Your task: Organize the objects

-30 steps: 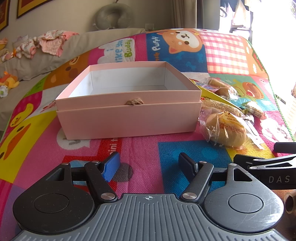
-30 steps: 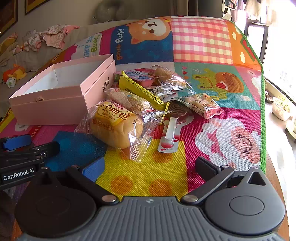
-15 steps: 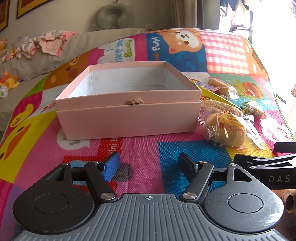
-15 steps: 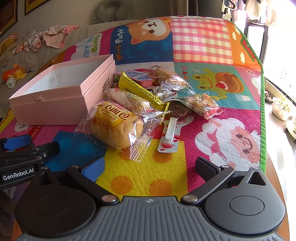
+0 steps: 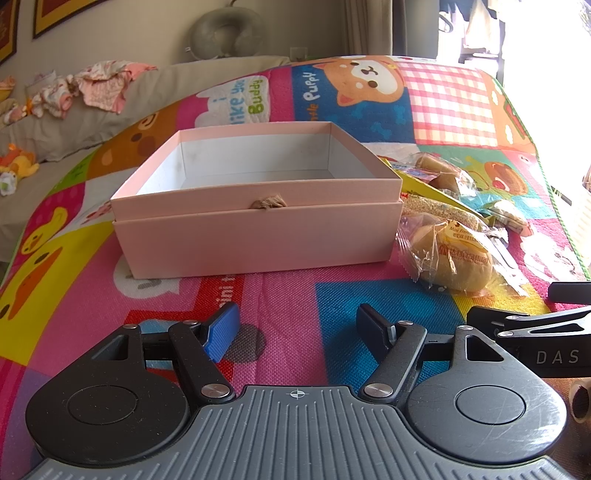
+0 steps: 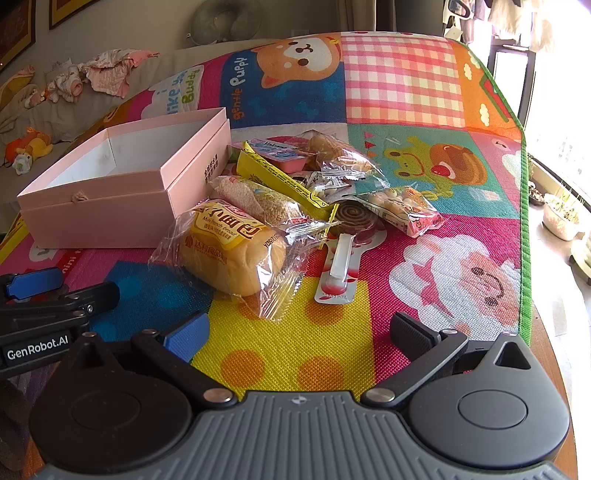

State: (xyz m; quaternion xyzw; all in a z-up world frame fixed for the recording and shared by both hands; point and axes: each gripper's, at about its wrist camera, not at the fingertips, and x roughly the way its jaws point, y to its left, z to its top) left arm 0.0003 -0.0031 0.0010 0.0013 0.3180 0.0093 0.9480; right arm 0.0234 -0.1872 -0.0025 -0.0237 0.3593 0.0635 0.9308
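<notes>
An open pink box [image 5: 258,236] [image 6: 122,206] sits on the colourful play mat, its inside bare. To its right lies a heap of snacks: a wrapped bread bun [image 6: 232,251] [image 5: 454,258], a sesame bar [image 6: 255,199], a yellow packet [image 6: 280,177], a pink jelly cup [image 6: 284,155], a bag of small biscuits [image 6: 402,210] and a swirl lollipop [image 6: 351,218]. My left gripper [image 5: 297,328] hovers open over the mat in front of the box. My right gripper [image 6: 299,332] is open too, just short of the bun, nothing between its fingers.
The mat [image 6: 406,85] covers a table whose right edge [image 6: 524,221] drops to the floor by a bright window. A sofa with clothes [image 5: 99,88] and a neck pillow [image 5: 229,33] stands behind. Each gripper shows at the edge of the other's view.
</notes>
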